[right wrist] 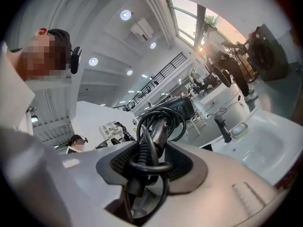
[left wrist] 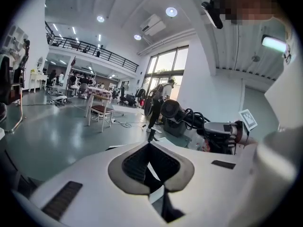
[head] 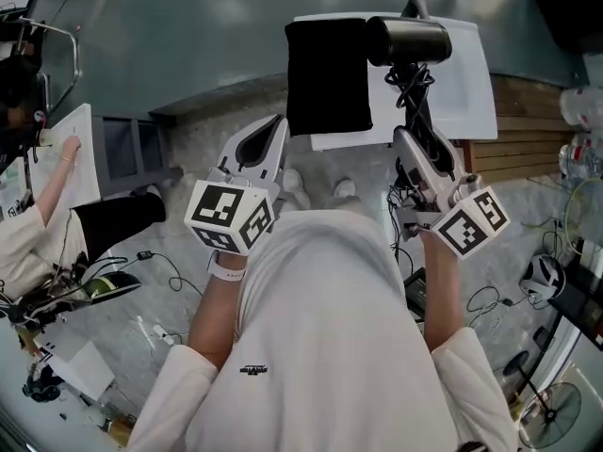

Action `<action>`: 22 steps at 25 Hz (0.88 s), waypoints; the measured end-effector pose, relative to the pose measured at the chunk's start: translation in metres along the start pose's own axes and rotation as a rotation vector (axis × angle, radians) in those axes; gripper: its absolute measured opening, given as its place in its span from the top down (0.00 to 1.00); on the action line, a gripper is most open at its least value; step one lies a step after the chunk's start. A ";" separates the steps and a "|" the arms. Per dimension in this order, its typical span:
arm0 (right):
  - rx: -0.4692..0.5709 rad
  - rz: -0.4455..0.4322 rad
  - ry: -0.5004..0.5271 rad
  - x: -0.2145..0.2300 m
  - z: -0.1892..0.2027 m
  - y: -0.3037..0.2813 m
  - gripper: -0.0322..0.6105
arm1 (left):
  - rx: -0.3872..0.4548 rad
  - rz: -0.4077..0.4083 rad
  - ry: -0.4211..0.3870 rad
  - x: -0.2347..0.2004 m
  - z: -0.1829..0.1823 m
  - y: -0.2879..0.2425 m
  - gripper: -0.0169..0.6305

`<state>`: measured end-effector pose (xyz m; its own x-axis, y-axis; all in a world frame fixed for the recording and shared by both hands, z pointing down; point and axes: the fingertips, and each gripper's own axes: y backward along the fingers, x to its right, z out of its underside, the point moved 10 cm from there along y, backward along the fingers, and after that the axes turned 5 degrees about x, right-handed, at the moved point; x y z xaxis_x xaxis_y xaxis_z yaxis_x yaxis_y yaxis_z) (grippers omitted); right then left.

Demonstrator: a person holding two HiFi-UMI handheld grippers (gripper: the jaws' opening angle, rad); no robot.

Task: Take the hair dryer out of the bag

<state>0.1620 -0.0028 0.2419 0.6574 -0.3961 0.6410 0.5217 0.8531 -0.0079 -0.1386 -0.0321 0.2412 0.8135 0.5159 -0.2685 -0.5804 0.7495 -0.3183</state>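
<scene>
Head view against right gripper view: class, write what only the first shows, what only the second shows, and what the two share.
Only the head view: the black bag hanging at the tips of the left hand-held gripper, with the white tabletop beyond it. Only the right gripper view: round ceiling lights and a tall window. Both: the hair dryer, clear of the bag, its cord-wrapped handle clamped in the right hand-held gripper.
</scene>
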 end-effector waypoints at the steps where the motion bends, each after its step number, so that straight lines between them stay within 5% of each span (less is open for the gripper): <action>1: 0.010 0.001 0.016 -0.003 -0.004 0.002 0.66 | 0.010 -0.001 -0.004 -0.001 -0.003 0.003 0.96; 9: 0.098 0.044 0.151 -0.021 -0.017 0.023 0.66 | 0.057 -0.022 0.008 -0.013 -0.013 0.017 0.96; 22: 0.063 0.016 0.166 -0.025 -0.011 0.040 0.66 | 0.029 0.067 0.000 0.017 -0.010 0.011 0.96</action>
<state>0.1719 0.0375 0.2171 0.7485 -0.4287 0.5059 0.4789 0.8772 0.0348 -0.1309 -0.0192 0.2243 0.7730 0.5652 -0.2883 -0.6321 0.7250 -0.2735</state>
